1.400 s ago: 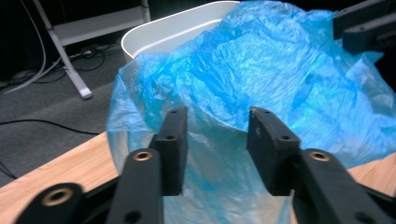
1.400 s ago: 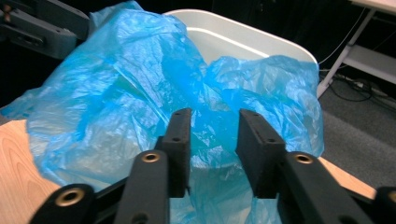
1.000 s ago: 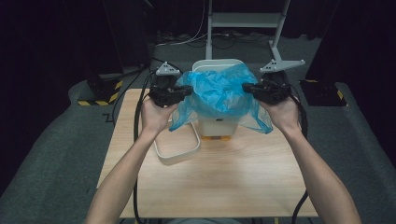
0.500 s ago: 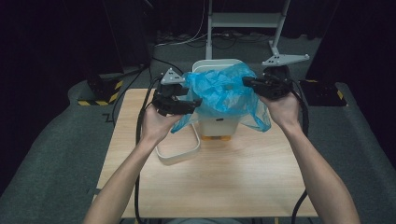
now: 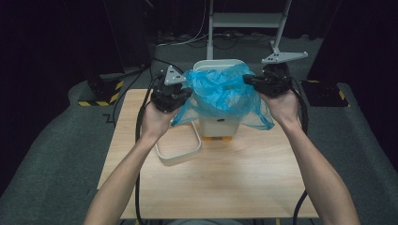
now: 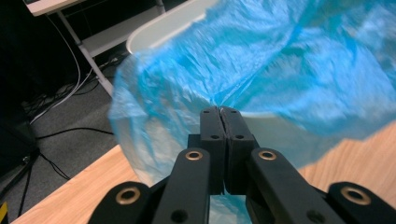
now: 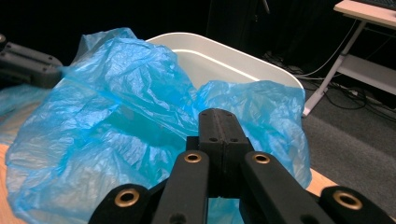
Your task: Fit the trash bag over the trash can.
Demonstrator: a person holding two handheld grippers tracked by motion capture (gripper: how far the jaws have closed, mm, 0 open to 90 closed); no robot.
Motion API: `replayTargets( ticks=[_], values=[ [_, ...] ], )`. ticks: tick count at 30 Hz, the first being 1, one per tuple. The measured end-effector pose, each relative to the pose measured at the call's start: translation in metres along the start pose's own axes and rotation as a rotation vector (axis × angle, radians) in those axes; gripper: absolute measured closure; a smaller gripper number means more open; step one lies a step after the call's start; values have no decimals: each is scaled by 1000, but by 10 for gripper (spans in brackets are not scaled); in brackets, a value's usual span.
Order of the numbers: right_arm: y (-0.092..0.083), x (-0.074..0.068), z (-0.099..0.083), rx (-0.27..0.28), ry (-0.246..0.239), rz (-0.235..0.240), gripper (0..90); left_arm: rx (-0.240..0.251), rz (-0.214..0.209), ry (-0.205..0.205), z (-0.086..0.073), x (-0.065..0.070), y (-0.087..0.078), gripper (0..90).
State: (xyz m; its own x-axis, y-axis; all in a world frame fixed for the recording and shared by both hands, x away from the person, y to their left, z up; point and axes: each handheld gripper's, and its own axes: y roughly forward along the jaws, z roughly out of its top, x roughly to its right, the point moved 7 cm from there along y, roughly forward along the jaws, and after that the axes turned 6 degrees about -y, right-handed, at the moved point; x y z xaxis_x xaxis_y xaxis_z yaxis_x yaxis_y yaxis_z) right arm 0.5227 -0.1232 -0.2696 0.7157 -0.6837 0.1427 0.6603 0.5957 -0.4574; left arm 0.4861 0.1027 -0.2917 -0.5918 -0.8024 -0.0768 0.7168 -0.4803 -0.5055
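Stretching between the two grippers, the blue plastic bag [image 5: 220, 93] hangs over the open top of the white bin [image 5: 217, 123], with its long axis running side to side across the surface and its loose lower edge drooping down the bin's front toward the person. The film is crumpled and translucent; whether its mouth faces down into the bin or upward cannot be told.

The left gripper [image 5: 180, 96] has just been closing, and in the left gripper view its jaws meet tightly on a pinch of the bag's edge [image 6: 261, 70]. The right gripper [image 5: 251, 79] holds the opposite edge, its jaws clenched on the blue film [image 7: 140, 107] just in front of the bin's rim [image 7: 243, 56].

The bin stands upright near the far middle of the wooden surface [image 5: 211, 187], resting on something orange [image 5: 217, 138] at its base. A white loop-shaped frame [image 5: 180, 152] lies flat on the surface just beside the bin, on the person's left. Both forearms reach in from the near edge.
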Motion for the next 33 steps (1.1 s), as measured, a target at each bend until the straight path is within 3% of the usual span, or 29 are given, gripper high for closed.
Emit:
replayTargets(
  ticks=[8, 14, 20, 24, 33],
  values=[
    [8, 7, 6, -15, -18, -42, 900, 26, 19, -44, 28, -19, 10, 892],
    [20, 20, 10, -20, -9, -75, 900, 5, 45, -49, 37, -30, 28, 893],
    [30, 32, 15, -20, -14, -101, 900, 14, 46, -108, 48, -42, 44, 892],
    [39, 42, 13, -16, 26, -93, 900, 1, 48, -140, 53, -49, 56, 891],
    [52, 56, 15, -14, 20, -118, 900, -26, 91, -152, 62, -60, 76, 891]
  ],
)
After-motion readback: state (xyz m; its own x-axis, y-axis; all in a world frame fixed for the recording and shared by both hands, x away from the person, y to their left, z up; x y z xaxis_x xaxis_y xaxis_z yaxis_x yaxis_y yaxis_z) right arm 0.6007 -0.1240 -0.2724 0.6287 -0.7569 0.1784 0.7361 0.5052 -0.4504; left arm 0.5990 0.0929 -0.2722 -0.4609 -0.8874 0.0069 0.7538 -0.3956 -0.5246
